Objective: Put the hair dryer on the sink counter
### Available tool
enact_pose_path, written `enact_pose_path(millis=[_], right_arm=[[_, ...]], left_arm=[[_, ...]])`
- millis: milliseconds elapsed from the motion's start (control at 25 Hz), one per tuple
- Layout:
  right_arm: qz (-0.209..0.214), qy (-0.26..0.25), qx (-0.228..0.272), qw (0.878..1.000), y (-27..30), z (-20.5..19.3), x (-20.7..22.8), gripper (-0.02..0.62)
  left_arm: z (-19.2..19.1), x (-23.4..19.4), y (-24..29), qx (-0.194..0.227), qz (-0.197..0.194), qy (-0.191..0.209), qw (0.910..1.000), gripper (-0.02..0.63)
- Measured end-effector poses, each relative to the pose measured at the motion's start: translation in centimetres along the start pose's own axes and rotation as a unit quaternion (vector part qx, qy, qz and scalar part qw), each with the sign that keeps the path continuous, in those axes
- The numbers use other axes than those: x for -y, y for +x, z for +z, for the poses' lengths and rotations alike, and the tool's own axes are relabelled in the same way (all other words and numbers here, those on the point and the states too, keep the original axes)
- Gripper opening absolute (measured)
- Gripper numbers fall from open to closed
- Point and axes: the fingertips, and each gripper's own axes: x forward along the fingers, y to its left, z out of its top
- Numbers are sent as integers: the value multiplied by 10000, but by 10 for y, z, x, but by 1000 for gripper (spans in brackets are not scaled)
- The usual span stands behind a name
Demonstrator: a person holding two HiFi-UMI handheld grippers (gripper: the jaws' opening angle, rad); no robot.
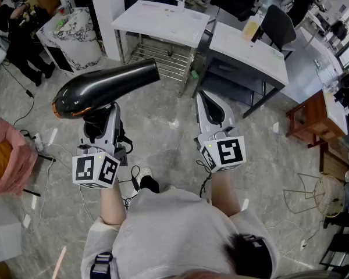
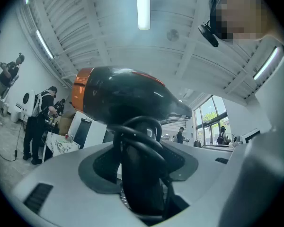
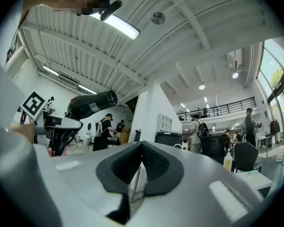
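A black hair dryer (image 1: 104,86) with an orange rear end is held up over the floor, its nozzle pointing right and away. My left gripper (image 1: 100,118) is shut on its handle from below; the handle (image 2: 139,174) and a loop of black cord fill the space between the pads. The dryer's body (image 2: 123,98) looms above the jaws in the left gripper view. My right gripper (image 1: 208,97) hovers to the right at about the same height, shut with nothing in it, its pads (image 3: 154,164) meeting. From the right gripper view the hair dryer (image 3: 90,104) shows at the left.
Two white tables (image 1: 163,19) (image 1: 250,48) stand ahead on the grey marbled floor. A bin with a marbled bag (image 1: 75,34) is at the far left, a pink bag (image 1: 6,156) at the left edge, a wooden stool (image 1: 311,118) at the right. People stand at the back left.
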Motion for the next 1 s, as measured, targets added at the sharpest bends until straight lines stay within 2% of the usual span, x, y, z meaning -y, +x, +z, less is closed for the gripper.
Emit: enact_pose_path(millis=[440, 760, 1000], right_arm=[[-30, -28, -19, 10000, 28, -4, -10, 11], [-253, 107, 181, 9995, 54, -18, -9, 11], [-366, 68, 179, 9991, 111, -16, -17, 11]], left_arm=[[5, -26, 14, 49, -63, -25, 10000, 244], [-5, -51, 36, 66, -240, 57, 9997, 244], [8, -91, 80, -11, -464, -54, 9989, 244]])
